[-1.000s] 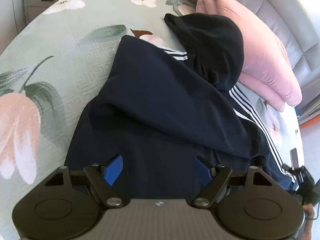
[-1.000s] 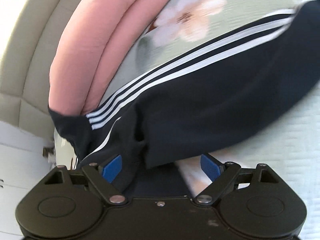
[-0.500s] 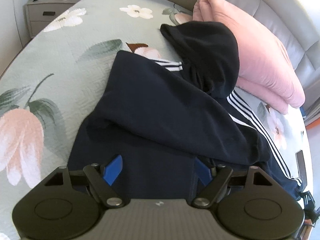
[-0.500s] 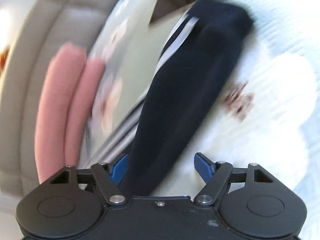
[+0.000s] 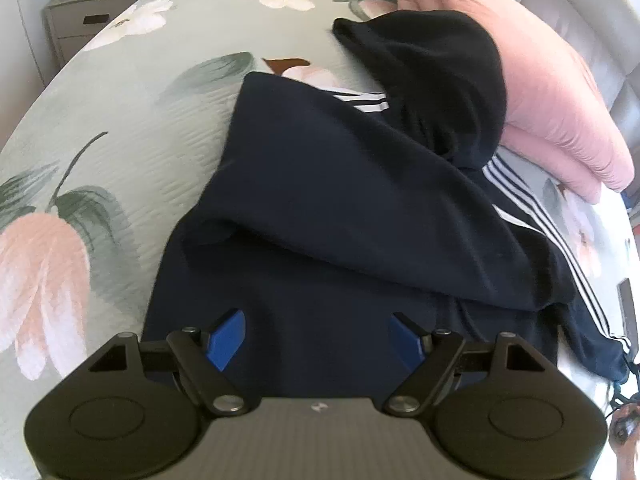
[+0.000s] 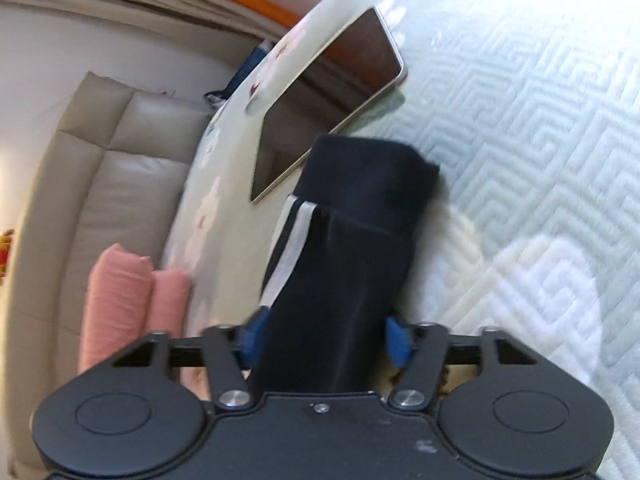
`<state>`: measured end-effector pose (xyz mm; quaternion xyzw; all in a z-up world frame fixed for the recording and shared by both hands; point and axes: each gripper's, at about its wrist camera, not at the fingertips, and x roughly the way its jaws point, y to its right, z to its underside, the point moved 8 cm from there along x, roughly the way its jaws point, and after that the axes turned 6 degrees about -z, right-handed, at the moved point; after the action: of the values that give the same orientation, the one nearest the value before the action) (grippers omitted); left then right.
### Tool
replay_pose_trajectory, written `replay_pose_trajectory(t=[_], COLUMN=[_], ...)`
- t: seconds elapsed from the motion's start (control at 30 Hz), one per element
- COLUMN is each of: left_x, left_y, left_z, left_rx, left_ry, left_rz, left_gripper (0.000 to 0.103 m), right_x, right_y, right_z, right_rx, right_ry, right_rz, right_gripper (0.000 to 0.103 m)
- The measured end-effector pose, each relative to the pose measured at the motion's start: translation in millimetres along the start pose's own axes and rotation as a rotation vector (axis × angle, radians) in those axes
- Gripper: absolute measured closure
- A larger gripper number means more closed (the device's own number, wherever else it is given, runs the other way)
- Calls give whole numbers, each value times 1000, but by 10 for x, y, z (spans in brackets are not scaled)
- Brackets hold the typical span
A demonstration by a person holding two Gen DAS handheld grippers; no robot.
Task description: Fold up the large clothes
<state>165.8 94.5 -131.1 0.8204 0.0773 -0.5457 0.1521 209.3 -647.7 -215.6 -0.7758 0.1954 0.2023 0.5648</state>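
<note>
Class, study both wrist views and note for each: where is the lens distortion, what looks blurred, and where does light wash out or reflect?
Left wrist view: fisheye curves the bed into a dome; the dark hoodie is slightly soft, folds hard to read. Right wrist view: the sleeve and pink pillow edges are smeared; the quilt is washed pale; the tablet screen shows reflections.

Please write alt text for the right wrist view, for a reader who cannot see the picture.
The right gripper has just been closing around the dark navy sleeve with white stripes, which lies between its blue pads on a pale quilted bedspread. The cuff's tip overlaps a tablet with a dark screen; pink folded bedding lies at left.
</note>
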Motion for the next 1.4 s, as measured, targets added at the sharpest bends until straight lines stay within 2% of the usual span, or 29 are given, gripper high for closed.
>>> replay_pose_trajectory(t=[0.03, 0.07, 0.1, 0.2, 0.33, 0.4, 0.47, 0.6, 0.7, 0.8, 0.93, 1.0, 1.17, 1.23, 1.37, 1.4], left_x=[15, 26, 37, 60, 34, 7, -27, -116, -188, -257, -364, -409, -428, -398, -289, -247], left_y=[-41, -77, -109, -201, -232, -227, -216, -224, -257, -331, -496, -590, -809, -895, -1066, -1095], left_z=[-2, -10, -18, -57, -107, -128, -144, -159, -169, -181, -198, -216, -283, -313, -423, -457], left_rx=[-5, -12, -20, -63, -99, -101, -98, -94, -92, -107, -110, -114, -100, -128, -201, -215], left_ry=[1, 3, 4, -2, 12, 21, 33, 70, 102, 115, 146, 167, 203, 198, 219, 219], left_rz=[-14, -21, -19, 3, 53, 73, 101, 130, 147, 176, 187, 187, 180, 213, 270, 276], left_gripper=[23, 23, 23, 23, 23, 23, 23, 23, 23, 23, 23, 22, 22, 22, 20, 19], right_x=[-8, -50, -91, -301, -494, -594, -726, -949, -1090, -1305, -1454, -1450, -1178, -937, -581, -486], right_y=[17, 42, 66, -16, -520, -917, -1437, -2465, -3157, -3686, -4096, -4194, -4081, -3962, -3421, -3274], right_z=[-13, -42, -85, -249, -382, -381, -302, 81, 646, 1378, 2410, 2940, 4260, 4646, 5421, 5572], right_rx=[21, 45, 62, 93, 41, 17, -21, -205, -330, -423, -530, -586, -717, -755, -917, -945], right_ry=[22, 39, 55, 127, 132, 113, 76, -3, -82, -121, -211, -285, -496, -570, -724, -777], right_rz=[10, 2, -8, -85, -210, -321, -479, -664, -778, -920, -1054, -1078, -1034, -988, -833, -787], right_gripper=[72, 84, 90, 92, 92, 92, 92, 92, 92, 92, 92, 92, 92, 92, 91, 83])
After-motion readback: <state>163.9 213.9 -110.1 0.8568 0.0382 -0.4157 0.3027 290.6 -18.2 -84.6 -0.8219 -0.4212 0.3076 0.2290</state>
